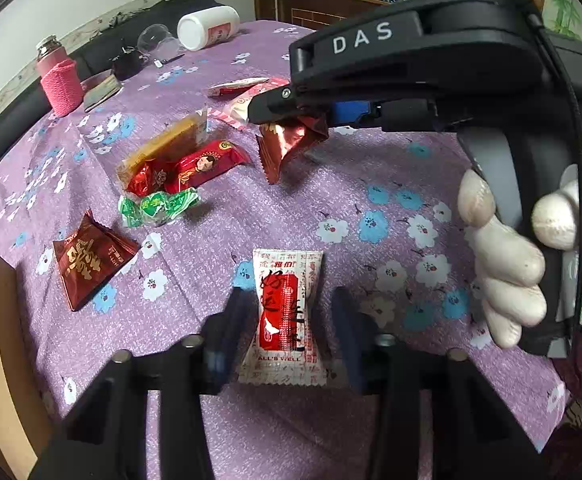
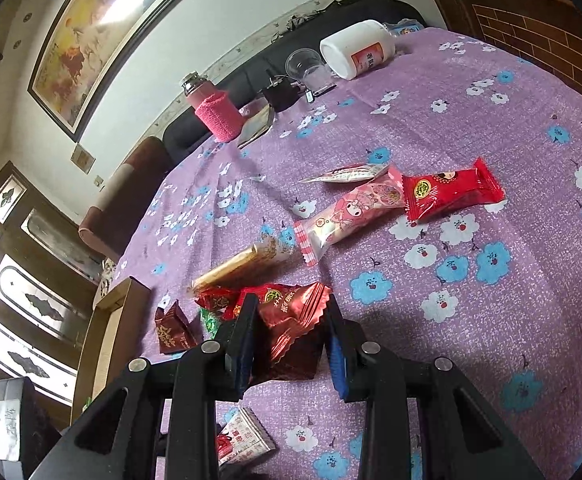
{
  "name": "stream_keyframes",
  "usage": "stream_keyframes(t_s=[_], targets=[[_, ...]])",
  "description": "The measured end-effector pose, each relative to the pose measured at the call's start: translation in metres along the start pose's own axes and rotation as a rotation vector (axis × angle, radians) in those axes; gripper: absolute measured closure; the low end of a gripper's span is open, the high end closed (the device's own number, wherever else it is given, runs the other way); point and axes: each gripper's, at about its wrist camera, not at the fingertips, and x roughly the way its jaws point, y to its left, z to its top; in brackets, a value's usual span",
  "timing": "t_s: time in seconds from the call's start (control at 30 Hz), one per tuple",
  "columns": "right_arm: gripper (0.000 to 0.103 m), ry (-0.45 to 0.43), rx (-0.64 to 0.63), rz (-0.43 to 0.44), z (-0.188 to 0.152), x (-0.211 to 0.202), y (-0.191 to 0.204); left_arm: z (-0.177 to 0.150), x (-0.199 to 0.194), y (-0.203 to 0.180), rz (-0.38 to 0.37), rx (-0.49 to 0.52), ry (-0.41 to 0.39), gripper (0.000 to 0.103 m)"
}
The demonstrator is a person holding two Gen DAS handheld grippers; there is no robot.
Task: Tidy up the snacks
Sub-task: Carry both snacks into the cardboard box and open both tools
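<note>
Sorting has barely begun: across the bench (image 1: 371,168), draped in nubbly purple flowered cloth, crinkly foil snacks lie scattered around the small heap (image 1: 179,168) of red, gold and green packets. My right gripper (image 2: 289,344) pinches a dark-red foil pouch (image 2: 291,320) lifted just right of that heap; my left gripper (image 1: 287,320), fingers spread, straddles a flat white-and-red sachet (image 1: 285,312) nearer me

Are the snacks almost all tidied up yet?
Not yet, and nothing looks sorted so far. The right tool holds a shiny dark red crinkly packet off the purple flowered tablecloth. The open left tool sits around a white and red candy packet. A green wrapped candy, a pink cartoon packet and others are scattered about.
</note>
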Motion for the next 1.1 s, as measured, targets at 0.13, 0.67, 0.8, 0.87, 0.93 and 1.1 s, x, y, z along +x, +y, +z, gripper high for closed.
stream_keyframes(t_s=[0.13,0.67,0.8,0.87,0.93,1.1], targets=[[0.070,-0.001,0.007,0.009,0.000,0.000,-0.001,-0.002,-0.003,-0.001,0.003,-0.036,-0.018,0.080],[0.070,-0.021,0.003,0.061,-0.006,-0.002,0.004,-0.057,-0.115,0.075,-0.039,-0.416,-0.261,0.081],[0.070,-0.018,-0.011,0.102,-0.009,-0.011,0.023,-0.083,-0.148,0.119,0.040,-0.499,-0.298,0.081],[0.070,-0.002,-0.030,0.147,-0.014,-0.014,0.044,-0.098,-0.160,0.142,0.096,-0.537,-0.300,0.081],[0.070,0.023,-0.071,0.185,-0.018,-0.013,0.071,-0.109,-0.168,0.161,0.143,-0.575,-0.295,0.081],[0.069,0.109,-0.190,0.257,-0.036,0.008,0.147,-0.135,-0.173,0.207,0.227,-0.667,-0.273,0.080]])
